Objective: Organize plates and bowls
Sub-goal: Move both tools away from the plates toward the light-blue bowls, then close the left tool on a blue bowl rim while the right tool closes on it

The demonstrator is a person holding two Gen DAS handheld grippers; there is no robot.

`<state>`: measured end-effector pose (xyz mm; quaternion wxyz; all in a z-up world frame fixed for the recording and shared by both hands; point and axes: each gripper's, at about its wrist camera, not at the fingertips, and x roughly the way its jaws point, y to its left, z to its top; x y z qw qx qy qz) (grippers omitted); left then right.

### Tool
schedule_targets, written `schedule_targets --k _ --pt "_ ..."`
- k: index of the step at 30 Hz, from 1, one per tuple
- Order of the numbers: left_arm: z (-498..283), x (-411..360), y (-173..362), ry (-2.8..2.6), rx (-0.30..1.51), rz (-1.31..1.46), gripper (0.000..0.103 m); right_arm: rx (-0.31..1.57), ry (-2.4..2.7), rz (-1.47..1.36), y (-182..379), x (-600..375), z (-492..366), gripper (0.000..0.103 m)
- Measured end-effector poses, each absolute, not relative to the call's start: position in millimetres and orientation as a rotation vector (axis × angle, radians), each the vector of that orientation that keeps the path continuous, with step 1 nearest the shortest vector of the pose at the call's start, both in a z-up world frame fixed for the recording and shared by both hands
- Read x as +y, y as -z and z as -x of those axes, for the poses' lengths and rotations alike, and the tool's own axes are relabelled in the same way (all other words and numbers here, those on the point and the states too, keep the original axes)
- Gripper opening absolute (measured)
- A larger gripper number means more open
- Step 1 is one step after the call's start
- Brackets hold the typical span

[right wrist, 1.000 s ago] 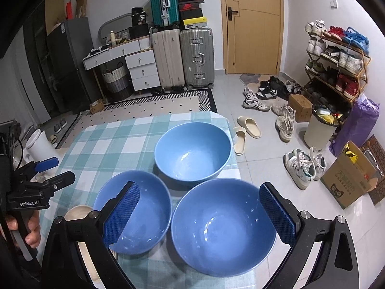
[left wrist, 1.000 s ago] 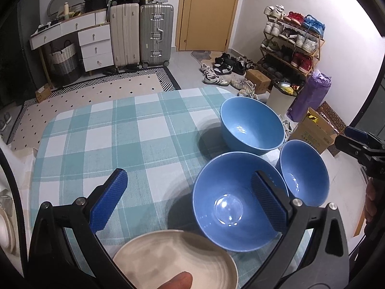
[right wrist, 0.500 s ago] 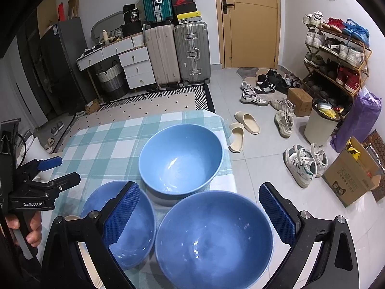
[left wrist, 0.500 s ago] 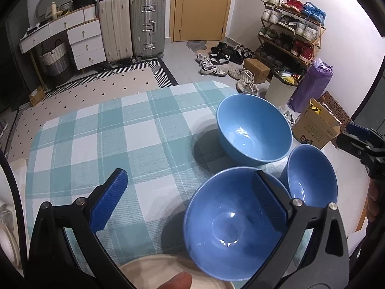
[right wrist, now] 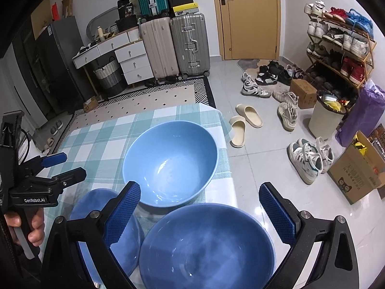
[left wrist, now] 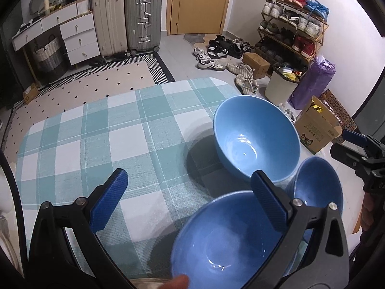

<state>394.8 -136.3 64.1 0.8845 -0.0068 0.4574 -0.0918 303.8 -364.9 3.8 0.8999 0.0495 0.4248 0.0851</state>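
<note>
left gripper (left wrist: pixel 190 201) jaws wide, empty | right gripper (right wrist: pixel 199 209) jaws wide, empty | three blue bowls (right wrist: pixel 172 161) on checked table (left wrist: pixel 96 132)

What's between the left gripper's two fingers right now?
In the left wrist view, the open left gripper frames bare checked tablecloth and part of the near blue bowl, whose rim passes its right finger.

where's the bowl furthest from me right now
The far bowl sits near the table's far right edge, just beyond the two nearer bowls; in the right wrist view it is centre frame, ahead of the right claw.
</note>
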Motion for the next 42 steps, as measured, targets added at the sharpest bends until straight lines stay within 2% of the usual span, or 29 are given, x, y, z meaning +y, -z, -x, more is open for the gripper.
schedule_targets --k 13,20,23,29,35,42 --pt "-432.9 -148.1 -38.9 0.223 0.997 0.022 0.099 0.916 -0.175 -0.102 13.0 -365.4 -338.4 0.097" --pt "-447.9 -160.0 -26.1 0.234 1.015 -0.002 0.094 0.959 -0.183 -0.104 29.7 -366.2 -354.8 0.083" --pt "-452.0 -165.7 -20.7 0.242 1.026 -0.01 0.088 0.979 -0.188 -0.107 37.7 -364.1 -361.5 0.077" --pt "-458.2 -175.7 -12.6 0.266 1.036 -0.023 0.075 1.001 -0.196 -0.109 48.9 -363.4 -371.1 0.072" --pt "-462.7 -179.5 -4.6 0.274 1.048 -0.02 0.057 1.02 -0.21 -0.105 56.8 -361.9 -375.7 0.054" --pt "-464.5 -182.7 0.4 0.304 1.055 -0.018 0.035 1.023 -0.211 -0.093 61.6 -359.7 -377.7 0.041"
